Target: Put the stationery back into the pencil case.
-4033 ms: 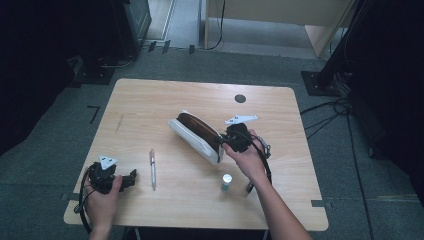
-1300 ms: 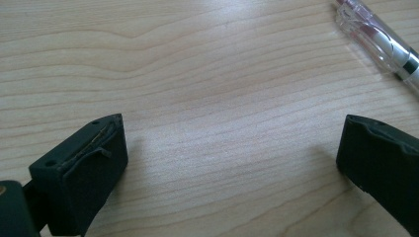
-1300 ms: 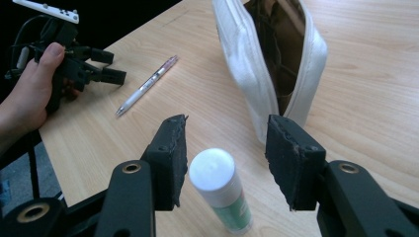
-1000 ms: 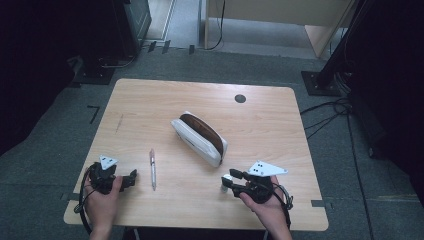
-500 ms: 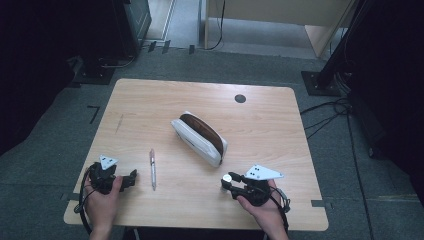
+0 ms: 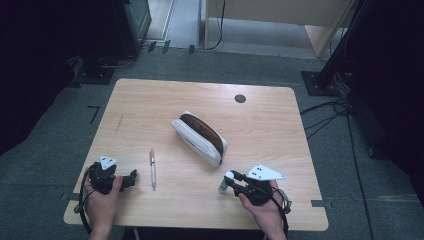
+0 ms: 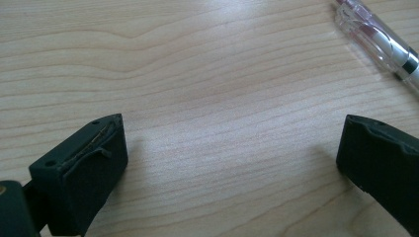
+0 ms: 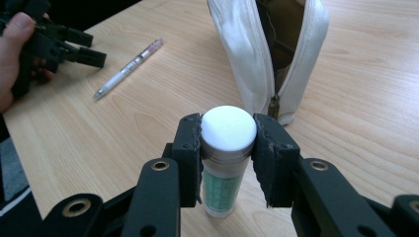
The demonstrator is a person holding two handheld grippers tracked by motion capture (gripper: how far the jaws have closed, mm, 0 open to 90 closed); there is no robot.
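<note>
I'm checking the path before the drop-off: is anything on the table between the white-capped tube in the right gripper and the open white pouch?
Nothing visible. The right gripper clamps the white-capped tube; bare wood lies between it and the open white zip pouch.

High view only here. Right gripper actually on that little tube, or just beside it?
Observer: On it. The right gripper has just been closing its jaws, and both pads sit against the white cap of the tube.
Operator: Pouch zipped?
Observer: No. The pouch has its zip open at the end facing that gripper, and dark lining shows.
Operator: Left gripper?
Observer: The left gripper is open over bare table with nothing between its jaws. The pen lies off to one side.
</note>
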